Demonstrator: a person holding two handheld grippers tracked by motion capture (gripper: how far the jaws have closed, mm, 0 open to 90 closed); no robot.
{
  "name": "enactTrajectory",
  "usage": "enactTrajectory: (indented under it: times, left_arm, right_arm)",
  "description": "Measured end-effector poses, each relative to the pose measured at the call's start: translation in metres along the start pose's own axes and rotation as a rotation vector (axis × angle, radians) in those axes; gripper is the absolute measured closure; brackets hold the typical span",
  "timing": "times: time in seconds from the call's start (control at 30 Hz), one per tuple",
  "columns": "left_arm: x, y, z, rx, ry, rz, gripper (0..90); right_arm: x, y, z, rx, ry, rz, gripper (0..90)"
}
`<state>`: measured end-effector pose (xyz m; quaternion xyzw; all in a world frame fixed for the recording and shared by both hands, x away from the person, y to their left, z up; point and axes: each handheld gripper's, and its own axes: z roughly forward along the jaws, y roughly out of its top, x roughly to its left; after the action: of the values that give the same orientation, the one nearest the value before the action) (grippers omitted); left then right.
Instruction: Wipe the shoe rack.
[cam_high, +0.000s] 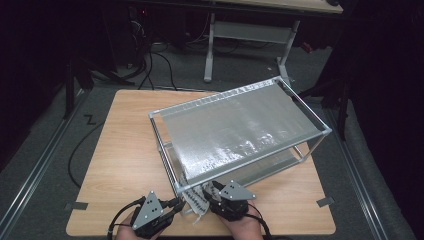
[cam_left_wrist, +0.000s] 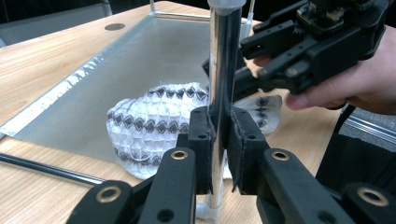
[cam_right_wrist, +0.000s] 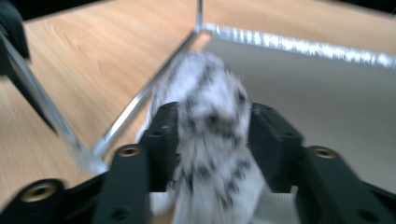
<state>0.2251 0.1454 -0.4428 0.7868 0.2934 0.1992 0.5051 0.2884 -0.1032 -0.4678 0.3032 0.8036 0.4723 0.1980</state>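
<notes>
A metal rack (cam_high: 320, 125) with silver shelf sheets (cam_high: 235, 125) stands on the wooden table (cam_high: 125, 150). My left gripper (cam_high: 176, 202) (cam_left_wrist: 219, 126) is shut on the rack's near corner post (cam_left_wrist: 223, 60), low down by its foot. A white cloth with a black diamond pattern (cam_high: 195, 201) (cam_left_wrist: 149, 121) (cam_right_wrist: 210, 88) lies bunched at the edge of the lower shelf, just behind that post. My right gripper (cam_high: 210, 192) (cam_left_wrist: 243, 63) (cam_right_wrist: 210, 126) has the cloth between its pads, which press on it from both sides. The right gripper view is blurred.
The rack takes up the middle and right of the table. Bare wood lies to its left and along the front edge. The lower shelf sheet (cam_right_wrist: 327, 93) stretches away behind the cloth. Beyond the table are a desk frame (cam_high: 210, 50) and cables on the floor.
</notes>
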Motion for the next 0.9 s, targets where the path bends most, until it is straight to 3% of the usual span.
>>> enactTrajectory:
  times: [0.07, 0.23, 0.37, 0.5, 0.53, 0.63, 0.7, 0.83, 0.9]
  left_arm:
    - [0.0, -0.001, -0.003, 0.005, 0.001, 0.003, 80.3]
    - [0.003, -0.007, -0.015, -0.001, -0.005, -0.009, 80.3]
    - [0.002, -0.008, -0.016, -0.002, 0.009, -0.001, 80.3]
    - [0.002, -0.008, -0.016, -0.012, 0.011, -0.006, 79.8]
    - [0.002, -0.008, -0.016, -0.014, 0.015, -0.008, 78.8]
    - [0.003, -0.007, -0.015, -0.044, 0.008, -0.035, 72.6]
    - [0.003, -0.006, -0.015, -0.057, 0.009, -0.042, 70.7]
    - [0.001, -0.005, -0.011, -0.051, 0.017, -0.032, 69.7]
    - [0.001, -0.004, -0.01, -0.047, 0.027, -0.02, 74.7]
  right_arm:
    - [0.004, 0.002, 0.008, 0.001, 0.009, 0.004, 65.1]
    - [0.01, -0.006, 0.031, 0.127, 0.035, 0.017, 71.2]
    - [0.014, -0.01, 0.037, 0.165, 0.038, 0.02, 71.2]
    - [0.015, -0.012, 0.033, 0.15, 0.026, 0.041, 66.2]
    - [0.014, -0.011, 0.031, 0.115, 0.028, 0.027, 64.3]
    - [0.015, -0.009, 0.027, 0.091, 0.042, 0.048, 57.6]
    - [0.019, -0.009, 0.028, 0.112, 0.07, 0.068, 56.3]
    - [0.028, -0.012, 0.031, 0.156, 0.059, 0.043, 59.4]
    - [0.03, -0.012, 0.032, 0.17, 0.041, 0.039, 63.8]
